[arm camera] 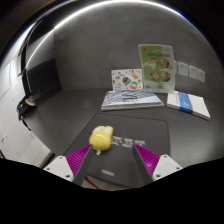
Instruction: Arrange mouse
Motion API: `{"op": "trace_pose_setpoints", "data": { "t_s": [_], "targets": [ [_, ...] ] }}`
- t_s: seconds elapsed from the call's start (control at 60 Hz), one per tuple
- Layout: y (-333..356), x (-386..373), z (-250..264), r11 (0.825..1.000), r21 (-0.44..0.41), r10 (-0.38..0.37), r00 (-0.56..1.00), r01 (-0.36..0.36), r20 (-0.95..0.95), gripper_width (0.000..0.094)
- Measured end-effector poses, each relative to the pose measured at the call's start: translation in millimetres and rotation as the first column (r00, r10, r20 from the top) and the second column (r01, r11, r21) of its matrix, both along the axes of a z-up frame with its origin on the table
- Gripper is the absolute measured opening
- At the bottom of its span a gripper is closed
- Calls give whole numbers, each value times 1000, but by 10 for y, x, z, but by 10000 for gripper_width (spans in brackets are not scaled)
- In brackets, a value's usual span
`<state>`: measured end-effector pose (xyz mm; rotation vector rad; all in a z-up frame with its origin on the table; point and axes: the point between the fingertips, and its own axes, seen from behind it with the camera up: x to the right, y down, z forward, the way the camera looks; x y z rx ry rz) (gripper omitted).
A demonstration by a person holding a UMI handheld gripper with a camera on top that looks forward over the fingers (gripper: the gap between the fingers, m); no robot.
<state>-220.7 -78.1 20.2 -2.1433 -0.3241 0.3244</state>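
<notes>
A small yellow mouse (101, 138) lies on a dark mouse mat (132, 150) with white lettering, on a grey table. My gripper (112, 160) is open, with its pink pads spread wide apart. The mouse sits just ahead of the fingertips, much nearer the left finger (78, 158) than the right finger (147, 158). A clear gap shows between the mouse and the right finger. Whether the left pad touches the mouse cannot be told. Nothing is held.
Beyond the mat lies a stack of papers (133, 98), with a small card (127, 79) and a tall leaflet (157, 68) standing behind it. Booklets (190, 103) lie to the right. A dark object (28, 100) sits at the left by the wall.
</notes>
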Motion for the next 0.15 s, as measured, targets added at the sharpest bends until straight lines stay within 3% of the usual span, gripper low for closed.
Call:
{"op": "trace_pose_setpoints", "data": {
  "t_s": [0.15],
  "targets": [
    [-306,999,53,1000,8,-12,1000,12,24,848]
  ]
}}
